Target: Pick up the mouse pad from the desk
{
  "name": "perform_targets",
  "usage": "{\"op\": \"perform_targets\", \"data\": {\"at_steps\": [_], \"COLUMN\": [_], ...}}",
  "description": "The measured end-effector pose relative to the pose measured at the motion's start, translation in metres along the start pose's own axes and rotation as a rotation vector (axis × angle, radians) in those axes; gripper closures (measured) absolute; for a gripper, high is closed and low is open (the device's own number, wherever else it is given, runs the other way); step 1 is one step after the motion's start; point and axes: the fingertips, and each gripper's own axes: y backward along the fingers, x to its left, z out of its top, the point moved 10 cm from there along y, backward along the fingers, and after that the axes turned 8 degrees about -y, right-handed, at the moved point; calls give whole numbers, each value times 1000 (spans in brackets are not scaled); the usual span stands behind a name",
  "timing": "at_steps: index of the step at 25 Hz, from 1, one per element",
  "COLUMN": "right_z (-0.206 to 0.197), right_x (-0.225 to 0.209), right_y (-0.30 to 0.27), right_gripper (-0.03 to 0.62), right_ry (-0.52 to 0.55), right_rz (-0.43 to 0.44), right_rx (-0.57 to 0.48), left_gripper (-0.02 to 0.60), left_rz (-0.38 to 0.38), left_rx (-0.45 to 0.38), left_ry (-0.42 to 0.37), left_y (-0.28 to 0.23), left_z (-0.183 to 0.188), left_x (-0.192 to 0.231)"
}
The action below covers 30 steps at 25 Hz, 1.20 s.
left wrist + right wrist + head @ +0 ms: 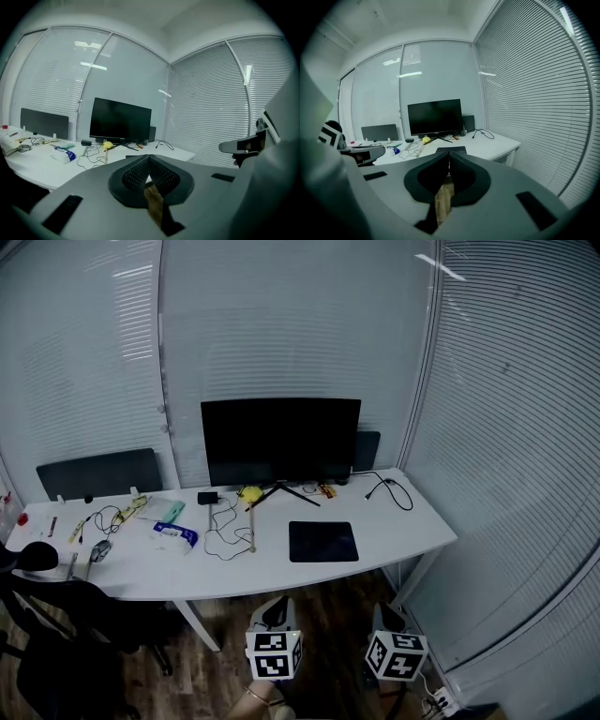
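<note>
The dark mouse pad lies flat on the white surface, in front of the black monitor and near the front edge (toward the right end). Both grippers hang short of the surface, well apart from the pad. The left gripper has its fingers pressed together on nothing, and the right gripper likewise.

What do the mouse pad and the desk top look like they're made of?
Mouse pad: probably cloth-topped rubber or foam, matte; it looks thin, flat and dark, with no glare. Desk: likely white laminate board, smooth with a slight sheen; too distant to confirm.
</note>
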Motion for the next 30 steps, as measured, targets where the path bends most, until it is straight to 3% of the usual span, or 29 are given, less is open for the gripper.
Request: {"op": "perform_targets", "data": {"at_steps": [14, 30], "right_z": [32, 22], "right_x": [8, -1], "right_y": [-83, -122], "right_gripper": [560, 560], "right_ry": [9, -19], "right_rz": [-6, -29], "right_rx": [-3, 66], "left_gripper": [566, 566], "left_rz": [1, 2], "left_rx": [-3, 89], "left_ry": [2, 8], "left_y": [-77, -113], "left_z": [18, -6], "left_x": [39, 51]}}
